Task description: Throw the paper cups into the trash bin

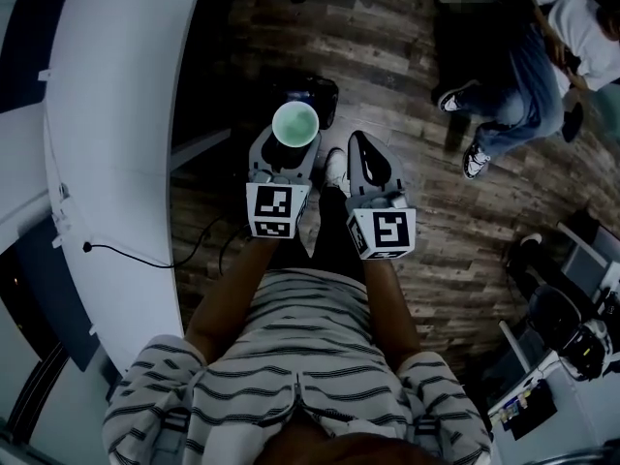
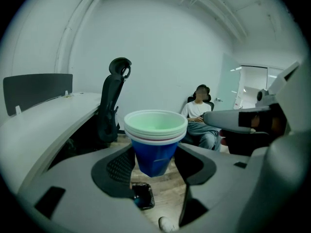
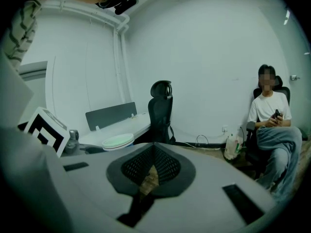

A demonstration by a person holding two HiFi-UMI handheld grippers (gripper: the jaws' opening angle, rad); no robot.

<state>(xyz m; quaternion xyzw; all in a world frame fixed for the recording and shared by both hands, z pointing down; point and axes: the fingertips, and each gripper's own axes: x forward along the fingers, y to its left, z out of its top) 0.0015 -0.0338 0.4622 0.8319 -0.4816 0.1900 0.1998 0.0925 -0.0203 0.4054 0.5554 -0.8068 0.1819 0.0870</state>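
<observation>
Left tool (image 2: 154,163) is seen clamped on a stack of paper cups (image 2: 155,139), blue outside with white rims and a pale green inside. The stack is held upright between the pads, gripped below its rims. Right tool (image 3: 153,152) is held just beside the left one, its jaws brought together with nothing between them. From the head view the cups are seen above the wooden floor (image 1: 417,56), and a dark trash bin (image 1: 315,93) stands on that floor just beyond them, near the white curved surface (image 1: 116,163). A seated person (image 3: 272,125) is seen by the far wall.
</observation>
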